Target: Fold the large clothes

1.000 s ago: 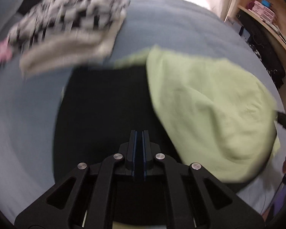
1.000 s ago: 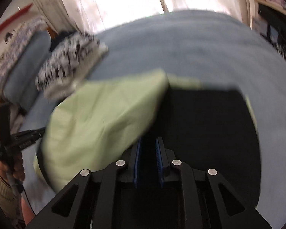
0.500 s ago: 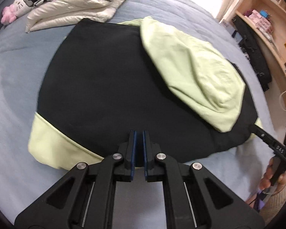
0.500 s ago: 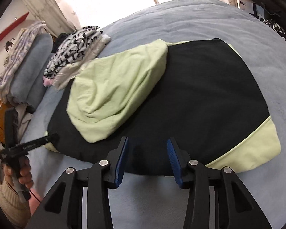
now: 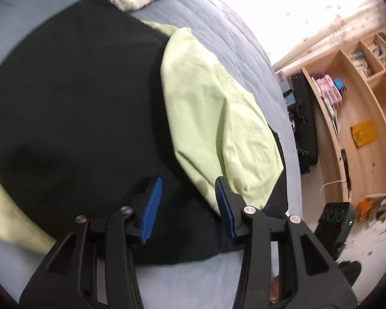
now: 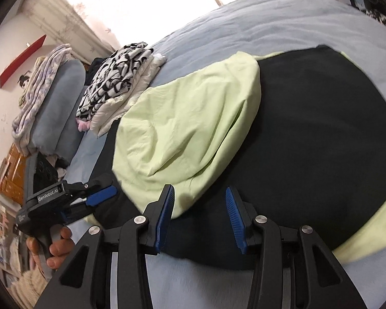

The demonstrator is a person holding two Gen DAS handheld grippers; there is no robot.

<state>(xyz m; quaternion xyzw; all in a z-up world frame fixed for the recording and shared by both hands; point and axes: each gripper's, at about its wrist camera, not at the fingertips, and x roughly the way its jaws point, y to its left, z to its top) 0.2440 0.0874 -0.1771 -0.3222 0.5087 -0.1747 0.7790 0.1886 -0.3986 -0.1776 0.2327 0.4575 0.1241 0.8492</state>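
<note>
Grey-blue bedding (image 6: 283, 23) carried everything you worked on. At the left, your left gripper (image 6: 100, 196) had its blue-padded jaws spread apart, holding nothing, at the near-left corner of the large black garment with pale green trim (image 6: 321, 128), which lay flat across the bed. Its pale green folded sleeve (image 6: 187, 123) rested on top. Your right gripper (image 6: 200, 219) hovered over the near hem, jaws wide apart and empty. A folded black-and-white patterned pile (image 6: 115, 79) sat beyond.
</note>
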